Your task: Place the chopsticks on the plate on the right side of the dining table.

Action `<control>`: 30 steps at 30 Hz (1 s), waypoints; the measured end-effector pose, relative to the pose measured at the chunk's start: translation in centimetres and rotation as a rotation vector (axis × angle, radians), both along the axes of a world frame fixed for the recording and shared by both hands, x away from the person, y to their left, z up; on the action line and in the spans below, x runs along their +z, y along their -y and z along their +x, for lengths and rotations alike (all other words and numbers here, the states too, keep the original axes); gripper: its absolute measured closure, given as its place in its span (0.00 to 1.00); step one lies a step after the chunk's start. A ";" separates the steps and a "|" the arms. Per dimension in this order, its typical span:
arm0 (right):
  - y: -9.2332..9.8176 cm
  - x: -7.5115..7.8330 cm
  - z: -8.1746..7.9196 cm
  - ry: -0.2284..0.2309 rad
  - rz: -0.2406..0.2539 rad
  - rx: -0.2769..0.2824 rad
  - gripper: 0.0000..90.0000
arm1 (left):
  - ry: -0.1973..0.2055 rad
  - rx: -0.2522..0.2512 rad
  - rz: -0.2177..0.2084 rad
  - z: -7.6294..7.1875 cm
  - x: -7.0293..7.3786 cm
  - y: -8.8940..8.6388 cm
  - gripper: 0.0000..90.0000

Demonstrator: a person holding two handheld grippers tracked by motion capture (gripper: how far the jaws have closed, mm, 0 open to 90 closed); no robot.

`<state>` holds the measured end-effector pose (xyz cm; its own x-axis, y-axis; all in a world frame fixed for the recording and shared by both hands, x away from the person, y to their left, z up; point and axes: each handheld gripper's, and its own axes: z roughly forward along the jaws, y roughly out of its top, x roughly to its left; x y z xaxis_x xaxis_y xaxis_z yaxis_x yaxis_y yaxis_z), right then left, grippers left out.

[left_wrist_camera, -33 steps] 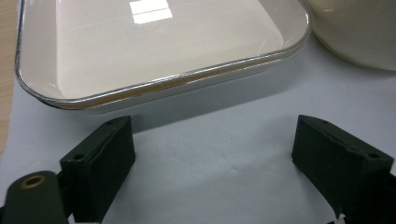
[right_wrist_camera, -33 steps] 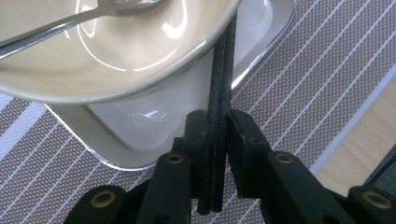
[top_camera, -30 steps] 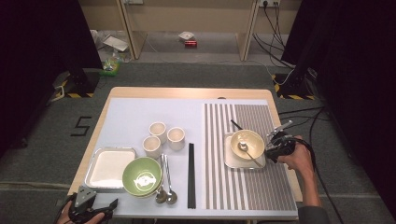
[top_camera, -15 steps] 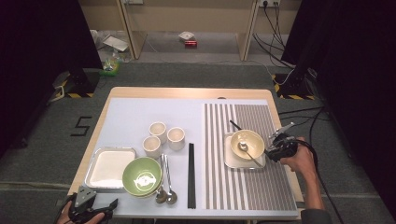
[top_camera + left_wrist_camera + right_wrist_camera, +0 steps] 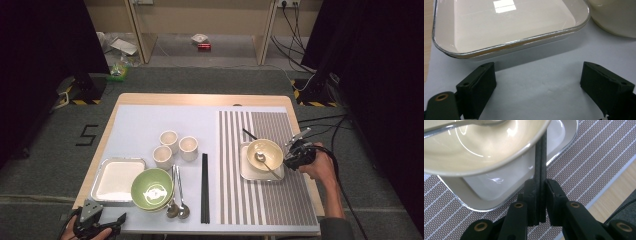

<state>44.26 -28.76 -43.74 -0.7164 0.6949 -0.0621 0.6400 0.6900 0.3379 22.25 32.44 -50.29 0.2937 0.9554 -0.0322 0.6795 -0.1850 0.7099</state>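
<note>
Two black chopsticks (image 5: 540, 157) pinched in right gripper (image 5: 540, 195), passing behind the cream bowl (image 5: 474, 147), apparently under it; left gripper (image 5: 537, 82) spread, empty.

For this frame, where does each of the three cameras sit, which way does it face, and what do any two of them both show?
High view: above the near table edge, facing forward and down; both hands, left gripper, right gripper.
Left gripper view: on the left gripper, jaws apart, facing the empty tray.
Right gripper view: on the right gripper, jaws clamping black chopsticks beside the cream bowl.
Shared: high and right gripper views both show the cream bowl on its square tray.
</note>
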 end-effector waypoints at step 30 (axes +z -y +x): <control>1.1 2.3 -0.8 0.065 0.147 -0.223 0.62 | 0.000 0.000 0.001 0.0 0.0 0.0 0.13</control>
<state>43.49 -29.81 -41.48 -0.5428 0.8398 0.0104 0.7439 0.4751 0.4700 22.25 32.44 -50.29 0.2937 0.9554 -0.0316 0.6795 -0.1855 0.7098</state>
